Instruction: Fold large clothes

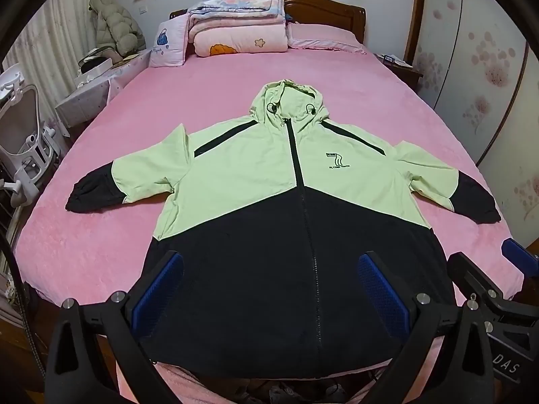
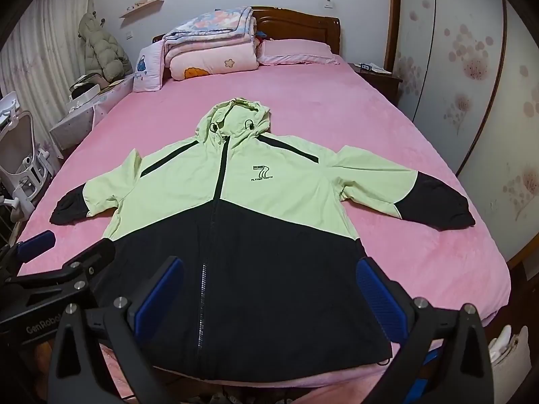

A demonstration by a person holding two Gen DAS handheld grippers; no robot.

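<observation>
A hooded jacket (image 1: 269, 181) (image 2: 235, 195), light green above and black below, lies face up and zipped on the pink bed (image 1: 101, 235) (image 2: 421, 252), sleeves spread to both sides and hood pointing to the headboard. My left gripper (image 1: 271, 289) hovers open over the black hem area, left of the zipper's lower end, nothing between its blue pads. My right gripper (image 2: 269, 293) hangs open above the hem too, right of the zipper. Each gripper shows at the other view's edge: the right one (image 1: 488, 279), the left one (image 2: 60, 252).
Folded quilts (image 1: 239, 23) and pillows (image 1: 323, 37) are stacked at the headboard. A white chair (image 1: 23, 141) and a cluttered side table (image 1: 97, 80) stand left of the bed. A nightstand (image 1: 401, 67) and wardrobe doors (image 1: 488, 67) line the right side.
</observation>
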